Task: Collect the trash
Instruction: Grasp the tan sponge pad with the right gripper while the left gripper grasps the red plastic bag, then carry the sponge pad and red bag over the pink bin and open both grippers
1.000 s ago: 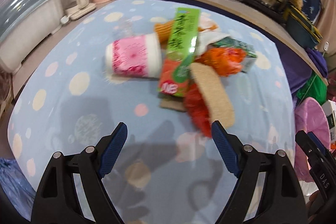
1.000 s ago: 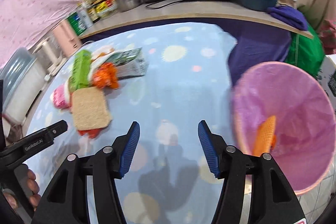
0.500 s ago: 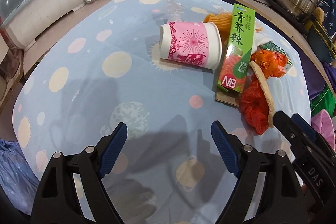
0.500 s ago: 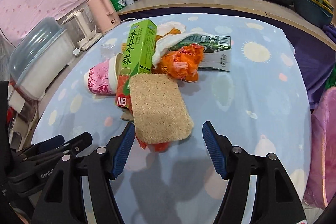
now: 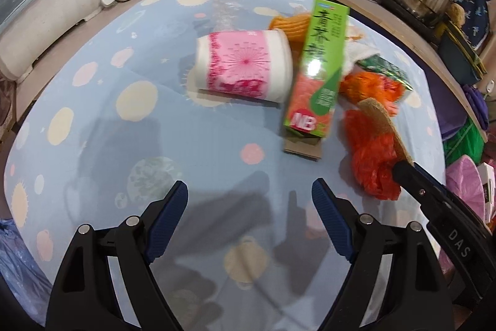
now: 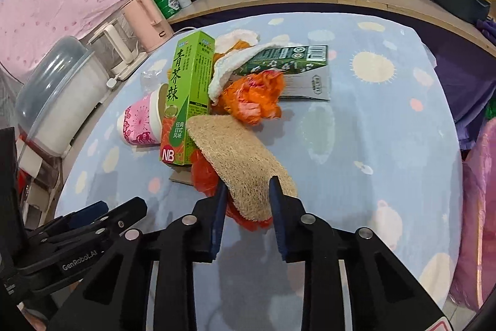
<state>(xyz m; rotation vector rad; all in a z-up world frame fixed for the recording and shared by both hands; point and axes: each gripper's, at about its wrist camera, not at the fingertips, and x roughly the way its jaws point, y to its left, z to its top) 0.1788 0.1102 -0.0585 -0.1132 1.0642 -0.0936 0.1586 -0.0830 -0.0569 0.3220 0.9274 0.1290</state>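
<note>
Blue dotted tablecloth (image 6: 372, 129), kitchen counter behind. Trash heaped mid-table. Right gripper (image 6: 246, 197) jaws closing on near edge of loofah pad (image 6: 238, 160), topmost piece, easiest first pick. Left gripper (image 5: 249, 200) released, empty, hovering short of pink paper cup (image 5: 245, 69). Pink-lined bin (image 6: 482, 207) at table's right edge.

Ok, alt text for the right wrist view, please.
The right gripper is closing its jaws on the near end of a tan loofah pad lying atop a red plastic bag. Behind, on the blue tablecloth, sit a green box, pink cup and carton.
</note>
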